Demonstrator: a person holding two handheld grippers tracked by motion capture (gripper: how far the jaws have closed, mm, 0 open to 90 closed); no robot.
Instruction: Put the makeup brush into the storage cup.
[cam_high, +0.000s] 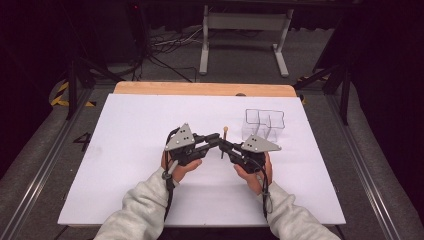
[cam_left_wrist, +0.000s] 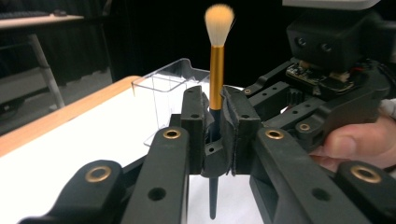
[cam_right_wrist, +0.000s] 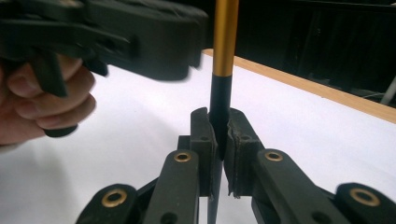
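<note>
- Standing upright between the two grippers: one makeup brush (cam_left_wrist: 215, 65), bristle tuft up, pointed handle tip down, clear of the white table (cam_high: 125, 165) as far as can be told.
- Placed just in front of the clear plastic organizer (cam_high: 264, 125), toward the person's side; organizer taken as landmark for all below.
- Left gripper (cam_left_wrist: 214, 135): jaws closed on the black handle just below the gold ferrule, on the side of the brush away from the organizer.
- Right gripper (cam_right_wrist: 218, 140): jaws closed on the same black handle, nearer the organizer, held opposite the left gripper.
- Weight: judged very light; slim handle, small tuft.
- Stiffness: handle rigid, tapering to a thin point; gold ferrule hard and smooth, likely slippery under rubber pads.
- Bristles: soft, pale with orange tips, easily splayed or bent; not a place to grip.
- Best hold: thick upper part of the black handle, close under the ferrule, as now; thin lower taper prone to pivoting between the pads.
- Risk: swinging about a single grip once one gripper lets go; tipping against the thin walls when lowered into an organizer compartment.
- Organizer: transparent, light, likely to slide if knocked.
</note>
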